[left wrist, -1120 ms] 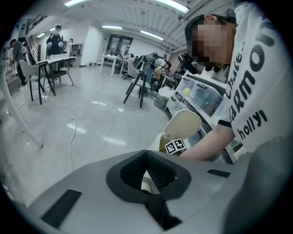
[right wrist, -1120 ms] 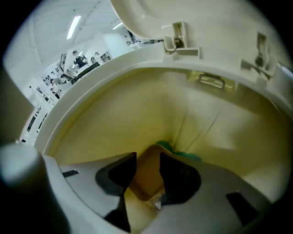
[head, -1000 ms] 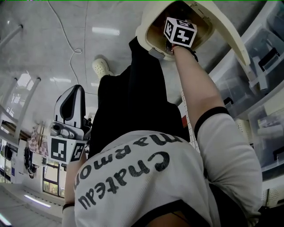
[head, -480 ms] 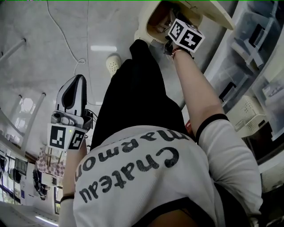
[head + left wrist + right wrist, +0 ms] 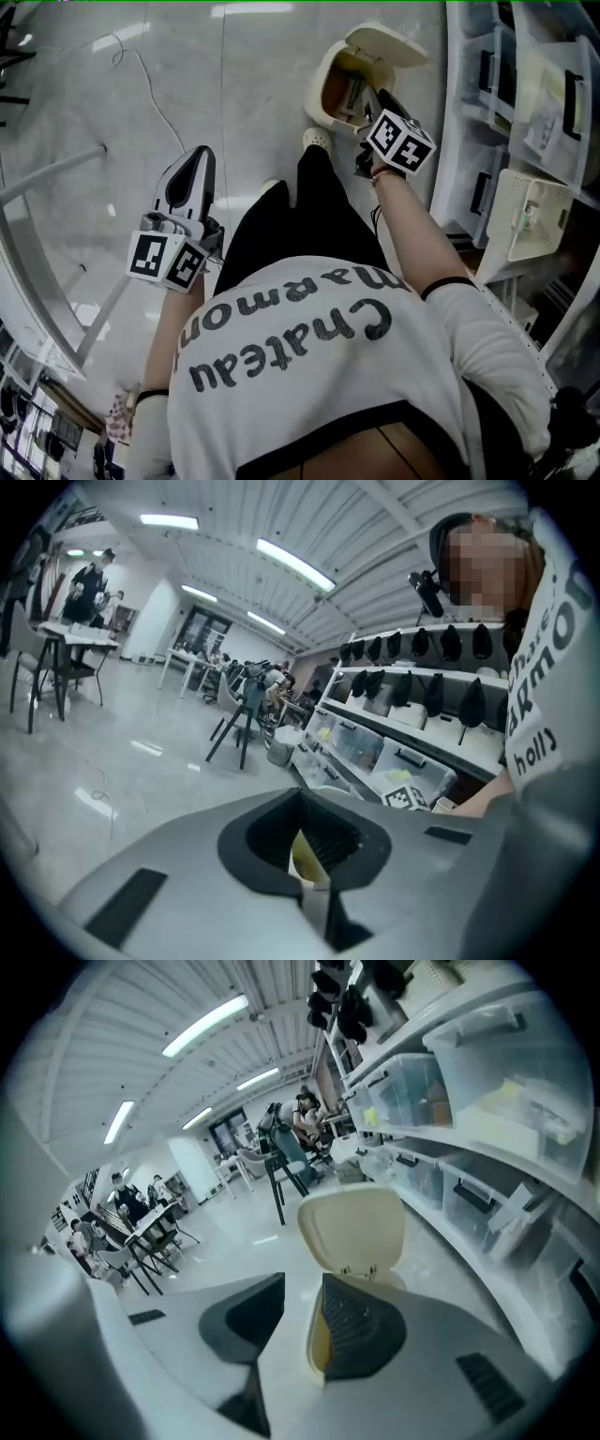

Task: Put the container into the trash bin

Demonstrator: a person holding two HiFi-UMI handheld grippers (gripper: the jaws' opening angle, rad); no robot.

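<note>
The cream trash bin (image 5: 330, 89) stands on the floor with its lid (image 5: 386, 44) flipped up. Something pale lies inside the bin, too small to name. My right gripper (image 5: 378, 101) hangs just above and in front of the bin's mouth. Its jaws are closing, with a gap and nothing between them. In the right gripper view the bin's lid (image 5: 354, 1227) and rim (image 5: 317, 1342) show through that gap. My left gripper (image 5: 192, 172) is held over bare floor to the left, jaws together. A yellowish sliver (image 5: 304, 859) shows in their slit; I cannot tell what it is.
Shelves with clear plastic boxes (image 5: 525, 94) run along the right, close to the bin. A cable (image 5: 159, 108) trails over the floor. A metal frame leg (image 5: 52, 173) crosses at the left. Tables, chairs and people (image 5: 131, 1208) are far off.
The right gripper has come up out of the bin's mouth and its jaws have narrowed. Both grippers and the head view have risen, so the bin looks smaller and farther.
</note>
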